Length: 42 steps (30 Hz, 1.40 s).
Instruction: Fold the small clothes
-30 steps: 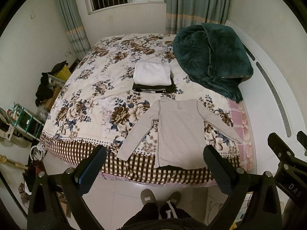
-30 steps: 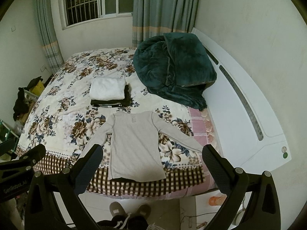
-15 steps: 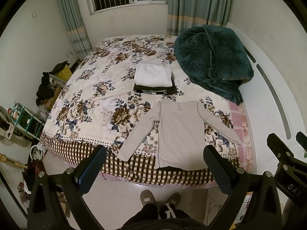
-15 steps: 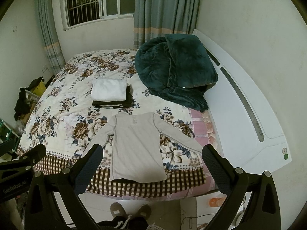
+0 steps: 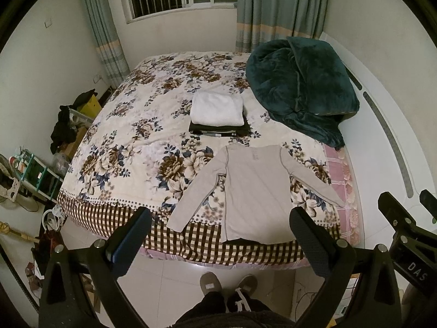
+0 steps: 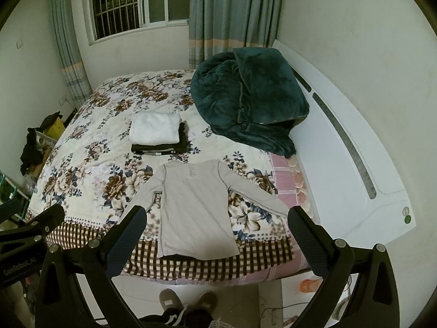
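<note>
Left tool (image 5: 220, 235) jaws spread wide, gripping nothing, held above floor short of bed edge. Right tool (image 6: 217, 235) likewise spread and empty, beside it. Grey long-sleeved shirt (image 5: 254, 188) lies flat on floral bedspread (image 5: 131, 136) near the checked front border, sleeves angled outward, hem at the edge. Behind it, folded stack (image 5: 217, 114), white piece on top. Dark green blanket (image 5: 300, 90) heaped at right.

Matt grey knit shirt (image 5: 254, 191) on a quilted floral bedspread (image 5: 131, 147); plush green blanket (image 5: 300, 95); glossy floor tiles (image 5: 169, 281).
</note>
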{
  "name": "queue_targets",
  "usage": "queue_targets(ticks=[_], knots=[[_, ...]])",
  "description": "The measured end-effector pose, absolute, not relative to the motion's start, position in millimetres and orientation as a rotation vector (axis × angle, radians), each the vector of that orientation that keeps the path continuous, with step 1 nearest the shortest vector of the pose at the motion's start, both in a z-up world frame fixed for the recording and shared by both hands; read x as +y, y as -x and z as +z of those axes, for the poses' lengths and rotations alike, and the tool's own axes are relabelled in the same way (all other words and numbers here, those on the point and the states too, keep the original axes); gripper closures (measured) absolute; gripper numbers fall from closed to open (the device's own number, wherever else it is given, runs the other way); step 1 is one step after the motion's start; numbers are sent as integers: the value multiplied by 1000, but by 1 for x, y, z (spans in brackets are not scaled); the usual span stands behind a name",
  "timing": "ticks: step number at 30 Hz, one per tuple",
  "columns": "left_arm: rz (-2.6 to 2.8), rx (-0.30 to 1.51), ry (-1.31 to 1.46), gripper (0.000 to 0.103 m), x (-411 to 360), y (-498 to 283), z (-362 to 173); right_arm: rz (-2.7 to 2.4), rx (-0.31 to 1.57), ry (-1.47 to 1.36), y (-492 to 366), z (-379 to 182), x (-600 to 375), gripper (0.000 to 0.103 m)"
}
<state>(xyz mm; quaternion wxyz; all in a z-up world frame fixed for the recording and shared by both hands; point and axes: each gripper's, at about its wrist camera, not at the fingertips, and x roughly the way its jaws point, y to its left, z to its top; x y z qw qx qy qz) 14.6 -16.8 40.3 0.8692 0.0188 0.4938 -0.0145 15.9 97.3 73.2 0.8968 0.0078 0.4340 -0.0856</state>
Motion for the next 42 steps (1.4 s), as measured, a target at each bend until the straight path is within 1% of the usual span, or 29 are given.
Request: queue_targets(ticks=[12,16,19,22,29,33,35,36,37,39,40,42], knots=[[-32,1024,-48,0,-19,-14,31,-193,917,-49,-25,68,106,0],[-20,1011,-79,0,-18,-29,3,-232,942,-111,-41,46,96,0],[-8,1001,-112,0,-21,-52,-31,-299,970,-188,-55,10,73,0],[12,1016,-158,0,-26,-82,-72,-399,1010,-290,-71,-44,35,0],[56,1142,-176,0,-45,-162,-179,-620,1127,-607,-99,-205,-93,0],[125,1225,-210,0,-70,-201,-241,-698,1135,-836,-107,-300,-183,0],[164,1259,-235,0,-81,-216,-265,-739,1130,-938,-114,-350,-226,5],[179,1281,-238,0,-86,-224,-279,-756,1129,-974,-117,-368,-242,17],[193,1305,-234,0,-91,-232,-295,-783,1125,-1014,-119,-390,-260,33],[208,1343,-239,0,-101,-243,-321,-837,1100,-1103,-121,-434,-299,46],[213,1365,-246,0,-107,-249,-337,-868,1089,-1134,-121,-450,-313,48],[219,1395,-262,0,-117,-258,-364,-893,1051,-1218,-124,-486,-341,48]])
